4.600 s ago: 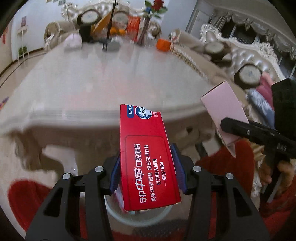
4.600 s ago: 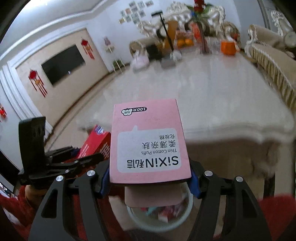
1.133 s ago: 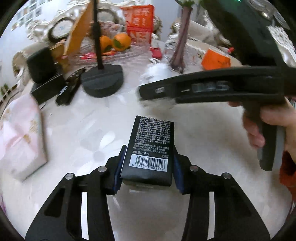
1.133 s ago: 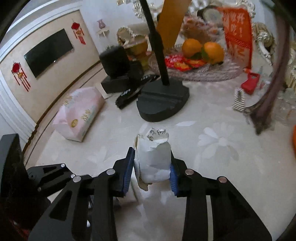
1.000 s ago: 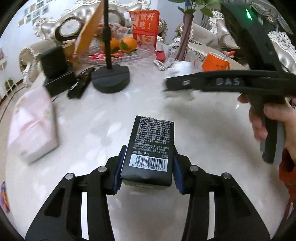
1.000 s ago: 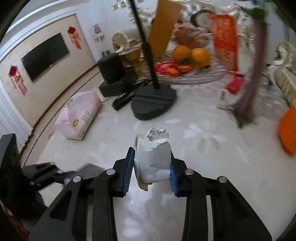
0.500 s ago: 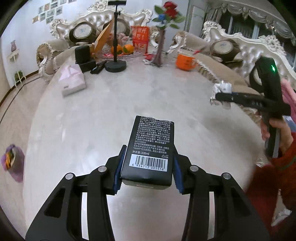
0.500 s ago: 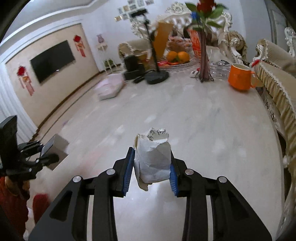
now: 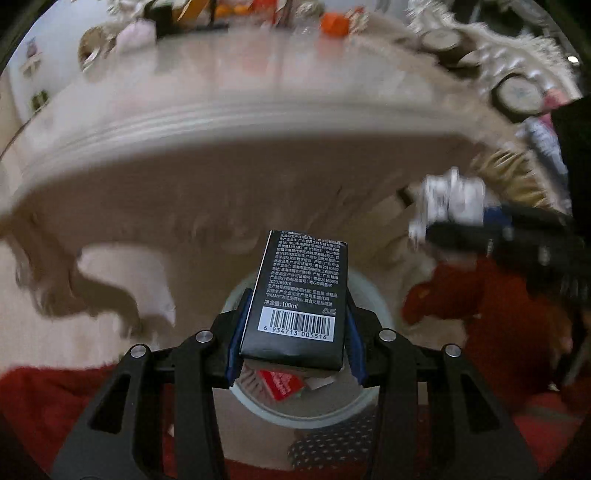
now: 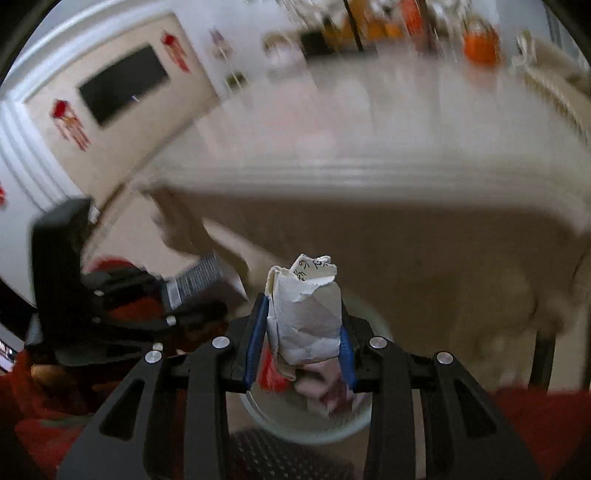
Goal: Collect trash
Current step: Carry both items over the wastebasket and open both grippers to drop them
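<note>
My left gripper point(image 9: 293, 328) is shut on a black carton with a barcode point(image 9: 297, 291) and holds it over a round white bin point(image 9: 373, 395) on the floor, which holds red and pink boxes. My right gripper point(image 10: 301, 332) is shut on a crumpled white paper wad point(image 10: 304, 317) above the same bin point(image 10: 360, 421). In the left wrist view the right gripper with its paper point(image 9: 452, 201) is at the right. In the right wrist view the left gripper point(image 10: 184, 295) is at the left.
The marble table's edge point(image 9: 229, 118) runs across above the bin, with an orange cup point(image 9: 334, 23) and other items at its far end. A red garment point(image 9: 491, 317) shows at the right. A wall TV point(image 10: 123, 83) is at the left. Both views are motion-blurred.
Both grippers have swung back off the tabletop and down below the table's edge, carrying the black carton and the paper wad over the bin on the floor.
</note>
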A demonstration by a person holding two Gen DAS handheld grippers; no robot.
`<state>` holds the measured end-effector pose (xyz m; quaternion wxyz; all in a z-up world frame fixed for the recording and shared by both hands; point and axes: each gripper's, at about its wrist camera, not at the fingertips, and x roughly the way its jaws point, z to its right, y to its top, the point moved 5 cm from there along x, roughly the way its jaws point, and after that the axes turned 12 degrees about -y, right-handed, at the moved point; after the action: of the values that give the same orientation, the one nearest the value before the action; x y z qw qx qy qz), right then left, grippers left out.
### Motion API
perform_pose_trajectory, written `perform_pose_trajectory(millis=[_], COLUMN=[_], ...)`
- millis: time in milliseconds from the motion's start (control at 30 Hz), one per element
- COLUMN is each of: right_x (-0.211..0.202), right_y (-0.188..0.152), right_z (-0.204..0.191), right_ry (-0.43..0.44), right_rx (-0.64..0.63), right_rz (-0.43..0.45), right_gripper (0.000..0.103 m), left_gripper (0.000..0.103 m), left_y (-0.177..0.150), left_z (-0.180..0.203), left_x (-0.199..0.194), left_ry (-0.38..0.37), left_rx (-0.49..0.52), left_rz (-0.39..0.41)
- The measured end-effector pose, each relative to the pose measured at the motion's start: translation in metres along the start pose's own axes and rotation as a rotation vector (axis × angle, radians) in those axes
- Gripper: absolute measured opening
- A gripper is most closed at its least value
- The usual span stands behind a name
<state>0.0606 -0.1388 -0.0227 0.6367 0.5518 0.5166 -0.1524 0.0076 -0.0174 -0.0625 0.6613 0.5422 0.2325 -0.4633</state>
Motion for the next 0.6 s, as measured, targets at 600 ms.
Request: perform_pose_trajectory(millis=[600], right_x=[0.133], right_y=[-0.061], right_z=[-0.004], right_ry=[-0.082], right_rx=[-0.020], right_rz=[-0.352], right_gripper=[0.052], left_gripper=[0.060], left_y=[-0.065], left_z=[-0.019], left_x=[0.095], left_ry=[0.001], left_rx=[-0.111], left_rz=[-0.309])
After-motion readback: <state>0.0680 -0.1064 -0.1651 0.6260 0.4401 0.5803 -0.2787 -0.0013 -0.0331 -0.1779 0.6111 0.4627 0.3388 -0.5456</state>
